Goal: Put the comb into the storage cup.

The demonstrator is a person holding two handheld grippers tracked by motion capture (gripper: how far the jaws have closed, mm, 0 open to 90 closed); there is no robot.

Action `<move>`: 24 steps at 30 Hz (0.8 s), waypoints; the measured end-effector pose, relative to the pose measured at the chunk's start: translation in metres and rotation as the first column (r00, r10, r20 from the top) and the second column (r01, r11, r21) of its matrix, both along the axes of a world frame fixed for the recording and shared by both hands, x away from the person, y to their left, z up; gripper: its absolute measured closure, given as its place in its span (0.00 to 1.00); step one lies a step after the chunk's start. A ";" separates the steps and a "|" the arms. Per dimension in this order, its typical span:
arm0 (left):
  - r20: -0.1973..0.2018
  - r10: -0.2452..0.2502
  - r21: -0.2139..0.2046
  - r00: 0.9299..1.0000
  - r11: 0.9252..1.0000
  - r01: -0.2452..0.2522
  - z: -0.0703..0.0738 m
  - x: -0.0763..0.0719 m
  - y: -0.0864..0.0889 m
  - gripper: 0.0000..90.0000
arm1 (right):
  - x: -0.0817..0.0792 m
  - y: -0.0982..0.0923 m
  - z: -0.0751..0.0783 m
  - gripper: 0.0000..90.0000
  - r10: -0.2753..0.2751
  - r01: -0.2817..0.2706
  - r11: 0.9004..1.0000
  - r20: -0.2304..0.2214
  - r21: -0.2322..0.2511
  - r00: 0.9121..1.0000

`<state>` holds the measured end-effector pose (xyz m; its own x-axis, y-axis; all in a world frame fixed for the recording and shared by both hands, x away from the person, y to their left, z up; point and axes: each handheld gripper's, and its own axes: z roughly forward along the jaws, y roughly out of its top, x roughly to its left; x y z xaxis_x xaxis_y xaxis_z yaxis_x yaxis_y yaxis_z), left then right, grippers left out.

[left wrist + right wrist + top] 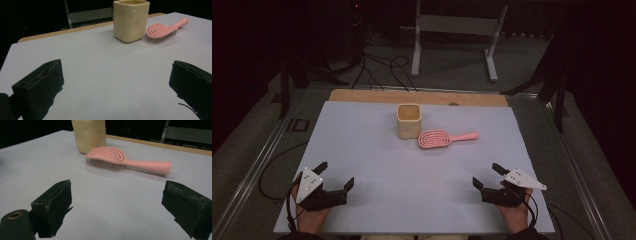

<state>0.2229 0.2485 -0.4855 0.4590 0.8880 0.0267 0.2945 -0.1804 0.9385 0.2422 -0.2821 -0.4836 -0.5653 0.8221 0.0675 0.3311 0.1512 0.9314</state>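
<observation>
While both grippers are resting at the near edge of the table point(362, 150), the cup point(408, 120) is standing upright well beyond them, toward the far side, and serves as the landmark. From the high view, the brush point(443, 138) is lying just to the right of the cup and slightly nearer, its oval head close against the cup's lower right corner and its handle pointing away to the right. Whether head and cup are actually touching cannot be told. In the right gripper view the brush point(120, 160) is lying bristles down, head next to the cup point(88, 135) and handle stretching off to the right.

Well nearer than the cup and off to its left, the left gripper point(336, 175) is sitting in a hand point(312, 212), its jaws standing wide apart with nothing between them. In its own view the jaws are framing bare table point(100, 75), with the cup point(131, 20) and brush point(162, 30) far ahead.

Well nearer than the cup and off to its right, the right gripper point(488, 176) is being held by the other hand point(516, 212), jaws likewise spread wide and gripping nothing. Both grippers are pointing roughly toward the cup, well apart from it and from the brush.
</observation>
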 end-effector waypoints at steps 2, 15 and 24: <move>0.006 0.006 0.005 1.000 1.000 -0.006 0.000 -0.001 0.000 0.00 | 0.001 0.000 0.001 0.10 0.001 -0.001 1.000 -0.001 0.003 1.000; -0.013 0.030 -0.009 0.999 1.000 -0.030 -0.003 0.001 0.001 0.00 | 0.013 0.019 0.019 0.10 0.030 -0.030 0.999 -0.001 -0.020 1.000; -0.017 0.038 -0.014 0.999 0.999 -0.038 -0.005 0.000 0.004 0.00 | 0.030 0.032 0.031 0.10 0.046 -0.045 0.998 0.002 -0.036 0.999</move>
